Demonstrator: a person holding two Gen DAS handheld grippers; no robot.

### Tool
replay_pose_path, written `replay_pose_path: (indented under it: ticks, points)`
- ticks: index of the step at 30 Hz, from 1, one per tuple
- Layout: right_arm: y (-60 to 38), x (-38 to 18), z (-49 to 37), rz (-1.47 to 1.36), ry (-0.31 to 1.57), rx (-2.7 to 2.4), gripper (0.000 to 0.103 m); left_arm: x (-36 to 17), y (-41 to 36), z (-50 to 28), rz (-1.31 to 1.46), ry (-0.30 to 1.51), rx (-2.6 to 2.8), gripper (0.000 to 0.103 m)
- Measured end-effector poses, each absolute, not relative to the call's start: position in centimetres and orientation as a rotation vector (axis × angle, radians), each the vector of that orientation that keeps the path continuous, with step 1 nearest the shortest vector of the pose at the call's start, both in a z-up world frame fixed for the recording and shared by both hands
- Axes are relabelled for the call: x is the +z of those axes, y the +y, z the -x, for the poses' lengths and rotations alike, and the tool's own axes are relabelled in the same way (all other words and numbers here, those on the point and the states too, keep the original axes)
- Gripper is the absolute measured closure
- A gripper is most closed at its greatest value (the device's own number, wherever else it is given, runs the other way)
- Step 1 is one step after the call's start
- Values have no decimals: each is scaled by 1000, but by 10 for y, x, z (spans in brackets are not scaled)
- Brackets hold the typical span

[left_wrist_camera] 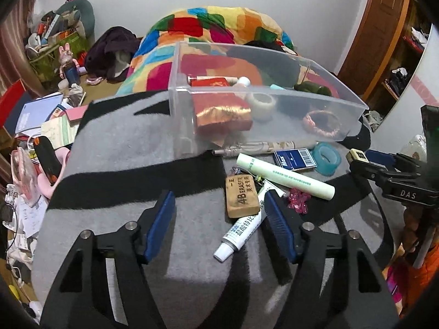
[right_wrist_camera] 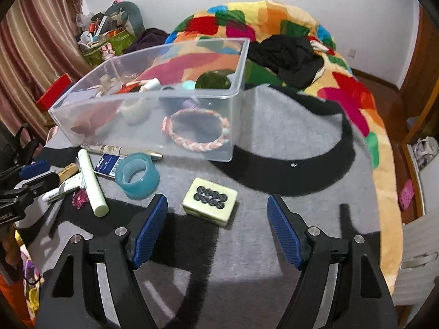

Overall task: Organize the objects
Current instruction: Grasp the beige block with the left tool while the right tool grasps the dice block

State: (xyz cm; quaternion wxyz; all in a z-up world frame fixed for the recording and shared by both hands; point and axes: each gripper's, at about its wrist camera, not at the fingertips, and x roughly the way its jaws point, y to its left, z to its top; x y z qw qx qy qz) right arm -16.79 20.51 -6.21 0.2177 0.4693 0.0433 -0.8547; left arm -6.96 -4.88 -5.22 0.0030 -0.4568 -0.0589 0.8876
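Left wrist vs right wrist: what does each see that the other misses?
Left wrist only: the whole brown 4B eraser, the small white ointment tube lying under it, and a red-gold packet seen sharply inside the bin.

Right wrist only: the pale mahjong tile with eight black dots, just ahead of the open right gripper.

Both: the clear plastic bin, braided bracelet, teal tape roll, long pale-green tube, blue Max box.
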Motion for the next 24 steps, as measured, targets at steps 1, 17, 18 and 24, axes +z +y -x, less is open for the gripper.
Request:
replay_pose_path:
  ticks: [1,17,18,24]
  points:
    - [204,-63,167,-1298,127,-2371,43,-54,-48,70,1438,-191,2774,41]
    - [195,-58,155,-1235,162,-2391,66,-52,-48,71,1396,-301,2717,80]
    - [194,-57,153,-1227,161,-2387,66,-51,-49,69,1393,-296,2724,80]
    - [187,-45,144,-1167,166,-2378,66,-37,-53,57,1334,-284,2791,80]
